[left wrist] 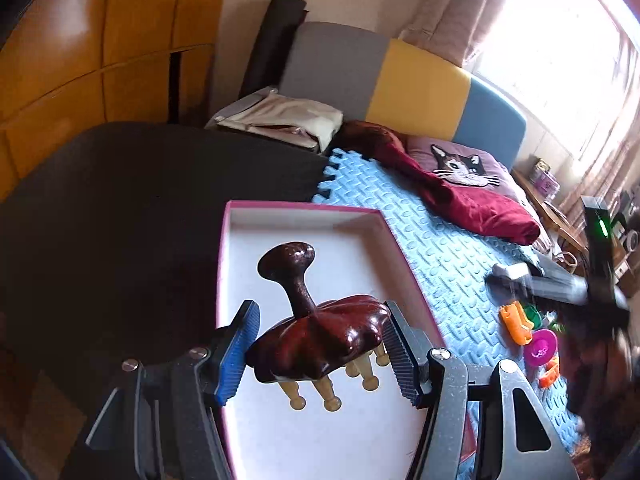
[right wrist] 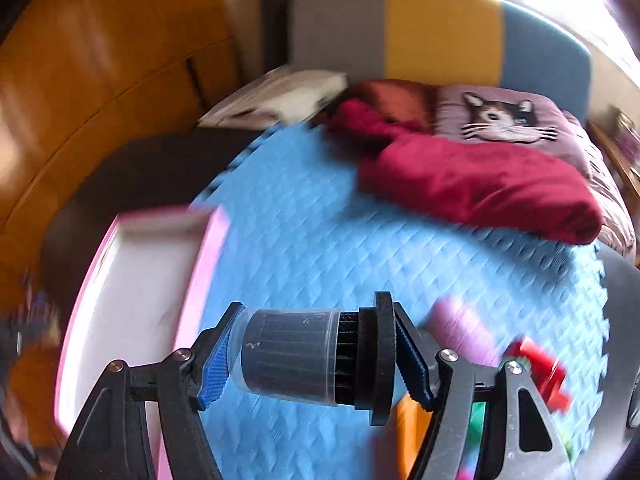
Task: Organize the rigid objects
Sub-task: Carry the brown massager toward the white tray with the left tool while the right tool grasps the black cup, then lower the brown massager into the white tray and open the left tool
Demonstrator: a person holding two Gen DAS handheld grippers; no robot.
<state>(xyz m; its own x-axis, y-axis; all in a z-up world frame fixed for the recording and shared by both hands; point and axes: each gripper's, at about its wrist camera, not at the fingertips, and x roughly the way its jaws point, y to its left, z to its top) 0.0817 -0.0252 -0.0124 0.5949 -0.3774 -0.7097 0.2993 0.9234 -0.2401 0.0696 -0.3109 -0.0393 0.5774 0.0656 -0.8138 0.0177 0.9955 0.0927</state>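
Observation:
My left gripper [left wrist: 320,350] is shut on a dark red wooden massager [left wrist: 320,340] with a knob handle and pale wooden pegs underneath. It hangs over the white inside of a pink-rimmed box [left wrist: 304,210]. My right gripper [right wrist: 310,364] is shut on a black ribbed cylinder with a clear cap and a black flange [right wrist: 308,360], held sideways above the blue foam mat [right wrist: 320,220]. The pink-rimmed box [right wrist: 208,264] lies to the left in the right wrist view. The right gripper [left wrist: 568,280] shows blurred in the left wrist view.
Small plastic toys lie on the mat: orange [left wrist: 516,322], magenta [left wrist: 540,348], green, red [right wrist: 540,364] and a lilac piece [right wrist: 464,332]. A dark red cloth [right wrist: 480,184] and cat pillow [right wrist: 508,120] lie at the far end. A dark mat [left wrist: 140,200] lies left of the box.

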